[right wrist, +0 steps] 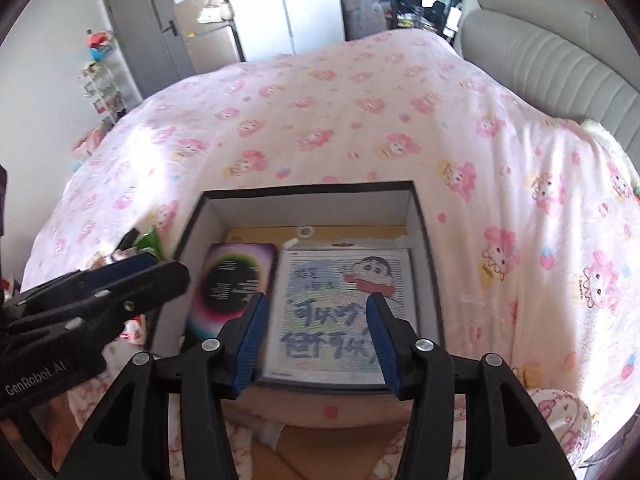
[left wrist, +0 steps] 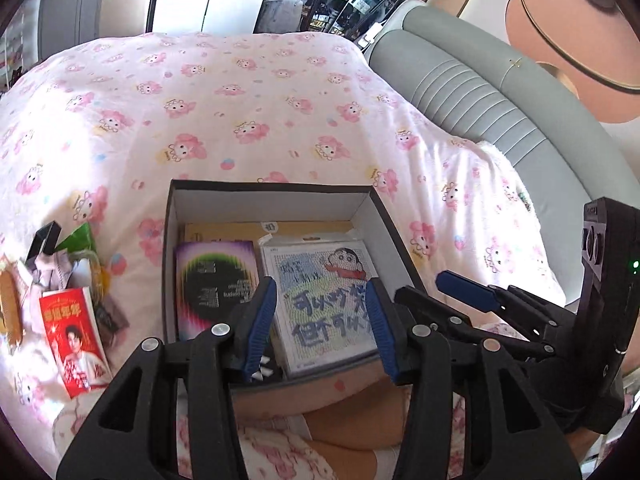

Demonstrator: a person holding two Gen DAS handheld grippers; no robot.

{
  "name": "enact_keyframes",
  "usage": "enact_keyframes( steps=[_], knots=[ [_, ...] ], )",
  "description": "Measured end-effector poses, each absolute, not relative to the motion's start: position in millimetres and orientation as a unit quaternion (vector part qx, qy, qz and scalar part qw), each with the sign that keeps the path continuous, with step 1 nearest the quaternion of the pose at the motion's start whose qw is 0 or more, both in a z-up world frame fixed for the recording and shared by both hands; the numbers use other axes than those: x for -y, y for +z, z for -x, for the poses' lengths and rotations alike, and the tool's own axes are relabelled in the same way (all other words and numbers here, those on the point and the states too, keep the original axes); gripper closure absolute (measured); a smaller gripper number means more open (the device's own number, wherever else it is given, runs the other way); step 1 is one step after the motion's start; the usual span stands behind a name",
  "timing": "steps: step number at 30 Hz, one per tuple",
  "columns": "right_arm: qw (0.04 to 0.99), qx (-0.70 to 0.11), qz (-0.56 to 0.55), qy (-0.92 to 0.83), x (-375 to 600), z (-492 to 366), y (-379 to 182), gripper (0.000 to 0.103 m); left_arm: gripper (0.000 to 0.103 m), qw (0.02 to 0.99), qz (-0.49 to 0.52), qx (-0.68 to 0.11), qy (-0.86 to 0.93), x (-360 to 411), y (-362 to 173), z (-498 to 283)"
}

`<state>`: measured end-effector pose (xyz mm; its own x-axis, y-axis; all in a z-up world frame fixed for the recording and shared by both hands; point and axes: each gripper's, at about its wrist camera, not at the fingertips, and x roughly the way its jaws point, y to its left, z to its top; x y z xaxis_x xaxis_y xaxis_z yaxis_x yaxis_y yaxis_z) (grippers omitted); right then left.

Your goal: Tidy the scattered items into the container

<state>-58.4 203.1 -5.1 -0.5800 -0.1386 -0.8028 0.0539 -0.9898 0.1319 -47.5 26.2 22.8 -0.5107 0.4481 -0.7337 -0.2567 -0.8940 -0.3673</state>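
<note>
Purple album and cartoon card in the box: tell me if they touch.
Cannot tell. In the left wrist view the purple album and cartoon card lie side by side in the box, their shared edge partly behind a finger.

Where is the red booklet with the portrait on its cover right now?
In the left wrist view, the red booklet lies on the pink bedspread, left of the open box, at the near edge of the clutter pile.

Both wrist cams look steeply down, pretty close, sharing the dark white-lined cardboard box [left wrist: 256, 208] [right wrist: 312, 200] on the pink cartoon-print bedspread [left wrist: 240, 100] [right wrist: 360, 112].
</note>
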Motion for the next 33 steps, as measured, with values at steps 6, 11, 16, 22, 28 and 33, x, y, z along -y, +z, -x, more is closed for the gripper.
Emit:
enact_keyframes(
  steps=[6, 11, 16, 22, 28, 33],
  knots=[
    [0.112, 0.012, -0.456, -0.883, -152.0, 46.2, 5.0, 0.056, 0.055, 0.172, 0.449, 0.155, 0.863, 27.3, 19.2, 24.0],
    [0.183, -0.023, -0.463, -0.867, -84.8, 54.4, -2.8, 0.056, 0.056, 0.113, 0.443, 0.175, 0.872, 82.1, 10.9, 8.9],
    [0.259, -0.026, -0.491, -0.831, -22.6, 80.3, -25.8, 0.056, 0.056, 0.056, 0.443, 0.232, 0.864, 154.4, -13.5, 4.8],
    [0.291, -0.023, -0.541, -0.789, 22.0, 123.9, -63.9, 0.056, 0.057, -0.007, 0.472, 0.291, 0.832, 226.8, -76.1, 10.1],
    [0.304, -0.045, -0.602, -0.737, 54.7, 162.0, -105.9, 0.056, 0.057, -0.027, 0.497, 0.331, 0.802, 258.7, -135.1, 22.6],
    [0.3, -0.083, -0.636, -0.706, 76.8, 179.9, -137.2, 0.056, 0.057, -0.027, 0.507, 0.348, 0.788, 269.5, -167.2, 34.9]
  ],
)
